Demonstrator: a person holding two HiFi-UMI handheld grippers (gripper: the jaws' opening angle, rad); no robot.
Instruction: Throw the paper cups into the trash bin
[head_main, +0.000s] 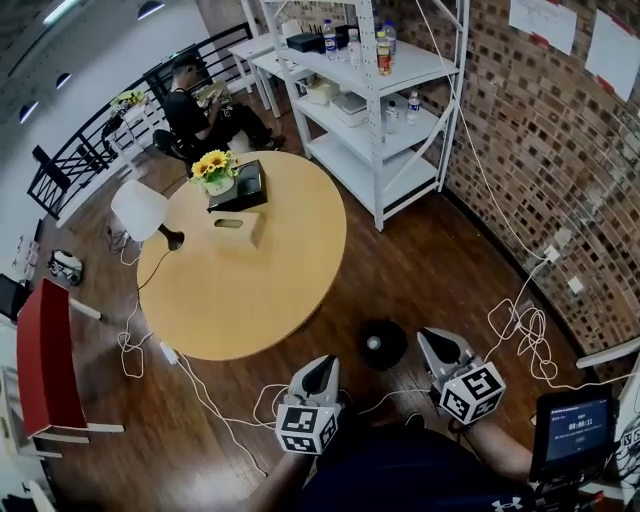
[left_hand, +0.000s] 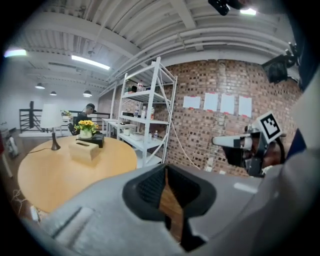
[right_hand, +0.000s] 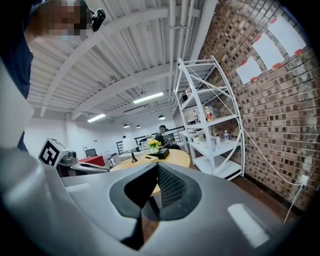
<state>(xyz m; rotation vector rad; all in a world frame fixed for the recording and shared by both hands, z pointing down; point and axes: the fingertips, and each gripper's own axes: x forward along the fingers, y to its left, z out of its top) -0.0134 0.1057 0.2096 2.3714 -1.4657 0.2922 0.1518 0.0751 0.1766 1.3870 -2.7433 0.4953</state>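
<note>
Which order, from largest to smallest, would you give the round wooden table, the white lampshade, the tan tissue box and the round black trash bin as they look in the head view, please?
1. Round wooden table
2. White lampshade
3. Round black trash bin and tan tissue box: these look alike, so I leave them unranked.

Table (head_main: 250, 290): light tan wood. Floor (head_main: 420, 250): dark brown planks. Wall (head_main: 530, 140): red-brown brick, white sheets (head_main: 545, 20) on it. Shelf (head_main: 385, 60): white. Flowers (head_main: 212, 163): yellow, on a black box (head_main: 242, 188). Tissue box (head_main: 236, 228): tan. Lamp (head_main: 140, 210): white shade, black base. Trash bin (head_main: 395, 350): black. Left gripper (head_main: 322, 365) and right gripper (head_main: 435, 338): light grey, black textured pads, cubes in black-and-white squares. Cables (head_main: 520, 320): white.
</note>
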